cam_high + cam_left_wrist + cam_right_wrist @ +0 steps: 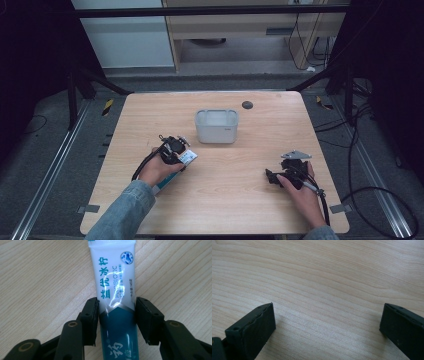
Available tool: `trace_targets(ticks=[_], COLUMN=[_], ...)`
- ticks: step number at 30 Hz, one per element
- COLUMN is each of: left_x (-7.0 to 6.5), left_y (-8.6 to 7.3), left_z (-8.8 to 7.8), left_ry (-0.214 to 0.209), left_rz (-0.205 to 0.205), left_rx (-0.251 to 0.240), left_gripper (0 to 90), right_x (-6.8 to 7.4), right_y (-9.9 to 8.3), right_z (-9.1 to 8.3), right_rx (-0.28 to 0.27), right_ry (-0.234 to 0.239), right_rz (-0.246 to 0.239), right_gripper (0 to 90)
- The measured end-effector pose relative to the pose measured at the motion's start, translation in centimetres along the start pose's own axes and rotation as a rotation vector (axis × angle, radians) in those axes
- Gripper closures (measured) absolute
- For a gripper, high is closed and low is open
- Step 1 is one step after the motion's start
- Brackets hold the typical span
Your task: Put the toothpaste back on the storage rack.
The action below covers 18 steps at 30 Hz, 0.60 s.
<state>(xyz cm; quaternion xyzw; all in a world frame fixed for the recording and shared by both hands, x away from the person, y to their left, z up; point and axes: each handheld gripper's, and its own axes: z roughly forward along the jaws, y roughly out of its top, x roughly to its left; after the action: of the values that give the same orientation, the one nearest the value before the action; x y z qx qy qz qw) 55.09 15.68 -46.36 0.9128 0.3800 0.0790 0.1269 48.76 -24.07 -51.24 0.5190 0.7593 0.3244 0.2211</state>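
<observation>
From the high view we see the table [235, 170] with a translucent bin [216, 126] standing near its middle; we use that bin as our landmark. The left gripper [183, 150] sits just in front and to the left of the bin, bearing down on a tube [186, 159] that lies flat on the wood, its far end pointing toward the bin. We judge the tube is taken across its width so it can be lifted level and carried the short way into the bin. The right gripper [272, 176] rests in front and to the right of the bin, well apart from the tube, apparently parked while the other hand works. In the left gripper view the tube [116, 290] runs straight up between the jaws, white above and teal below; the left gripper [116, 320] has its pads at both edges of the tube, touching or all but touching, at about a third of their reach. We read "PROBIOTIC" in grey capitals on the white part beside a line of teal Chinese characters, and a small round blue emblem near the top; the finer print is too small to read. In the right gripper view the right gripper [327, 325] stands wide open over bare wood, holding nothing.
</observation>
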Motion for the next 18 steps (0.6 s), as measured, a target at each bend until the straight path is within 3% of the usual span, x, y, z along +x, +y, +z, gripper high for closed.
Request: trace_targets(ticks=[9,13,18], left_x=[0.36,0.27,0.35], left_y=[0.11,0.1,0.0], left_z=[0.01,-0.08,-0.23], left_ry=[-0.029,-0.023,-0.046], left_rz=[-0.014,-0.012,-0.006], left_rx=[0.014,0.01,-0.005], left_gripper=[57.2,61.7,67.5], right_x=[-0.01,-0.04,-0.03], right_y=[-0.01,-0.02,-0.02], right_z=[0.01,0.05,0.04], right_rx=[-0.001,-0.003,-0.003], right_ry=[-0.002,-0.005,-0.004], right_rz=[-0.003,-0.009,-0.007], right_gripper=[0.4,0.4,0.4])
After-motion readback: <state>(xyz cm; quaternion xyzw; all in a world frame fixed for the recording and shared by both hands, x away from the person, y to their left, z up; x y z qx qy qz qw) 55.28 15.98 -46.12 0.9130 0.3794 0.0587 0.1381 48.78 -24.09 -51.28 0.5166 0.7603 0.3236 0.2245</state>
